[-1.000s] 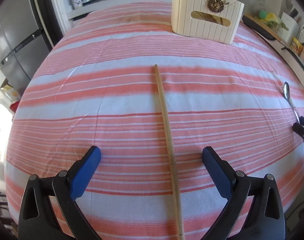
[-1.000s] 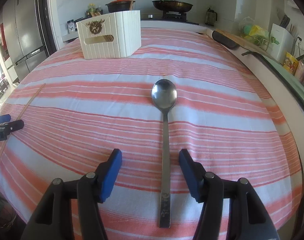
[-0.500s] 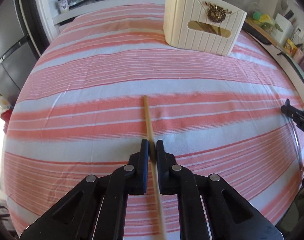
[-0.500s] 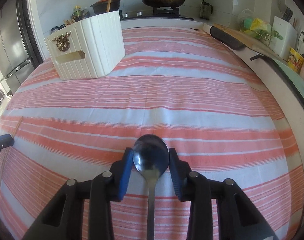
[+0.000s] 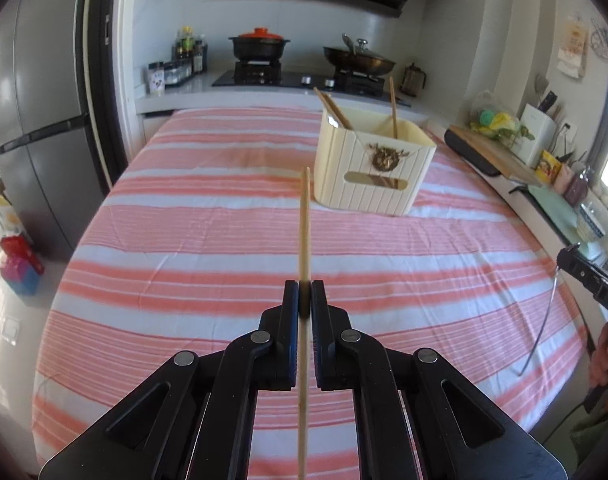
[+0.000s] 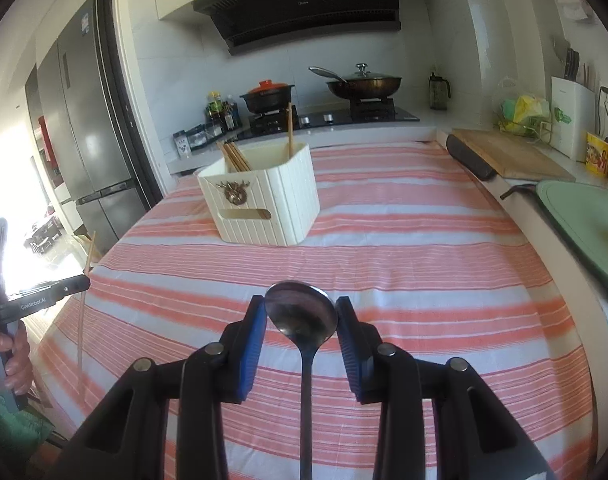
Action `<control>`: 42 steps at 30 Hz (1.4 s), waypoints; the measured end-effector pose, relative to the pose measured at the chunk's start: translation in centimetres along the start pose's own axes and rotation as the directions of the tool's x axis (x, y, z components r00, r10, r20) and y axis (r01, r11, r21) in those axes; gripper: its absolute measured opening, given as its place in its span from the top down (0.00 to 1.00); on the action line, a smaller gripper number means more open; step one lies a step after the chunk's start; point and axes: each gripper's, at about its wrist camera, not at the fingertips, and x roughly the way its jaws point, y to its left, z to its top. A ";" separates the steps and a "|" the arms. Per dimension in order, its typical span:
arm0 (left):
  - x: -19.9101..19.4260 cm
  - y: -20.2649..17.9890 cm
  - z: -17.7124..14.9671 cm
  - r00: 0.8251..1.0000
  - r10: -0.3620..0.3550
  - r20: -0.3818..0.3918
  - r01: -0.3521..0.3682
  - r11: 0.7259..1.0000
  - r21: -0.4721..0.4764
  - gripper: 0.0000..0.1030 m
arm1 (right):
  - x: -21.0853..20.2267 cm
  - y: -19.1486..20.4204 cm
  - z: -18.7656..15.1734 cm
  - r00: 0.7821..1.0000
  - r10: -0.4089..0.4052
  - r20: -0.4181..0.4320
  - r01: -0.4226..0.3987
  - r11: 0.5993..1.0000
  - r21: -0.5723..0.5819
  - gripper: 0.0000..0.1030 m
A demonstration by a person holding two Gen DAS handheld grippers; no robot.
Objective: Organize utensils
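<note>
Left wrist: left gripper (image 5: pixel 304 294) clamps chopstick (image 5: pixel 304 224); right gripper (image 6: pixel 301 314) grips spoon (image 6: pixel 301 314) over striped tablecloth (image 5: pixel 207 232).

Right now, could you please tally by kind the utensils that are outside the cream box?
Chopsticks: 1, the chopstick clamped in the left gripper.
Spoons: 1, the spoon held by its bowl in the right gripper.
Total: 2.
</note>
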 end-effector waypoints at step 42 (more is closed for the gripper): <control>0.3 -2.9 23.5 0.954 -0.123 0.275 0.127 0.992 0.004 0.95 | 6.4 2.0 24.0 0.973 0.180 0.143 -0.180 0.984 -0.013 0.66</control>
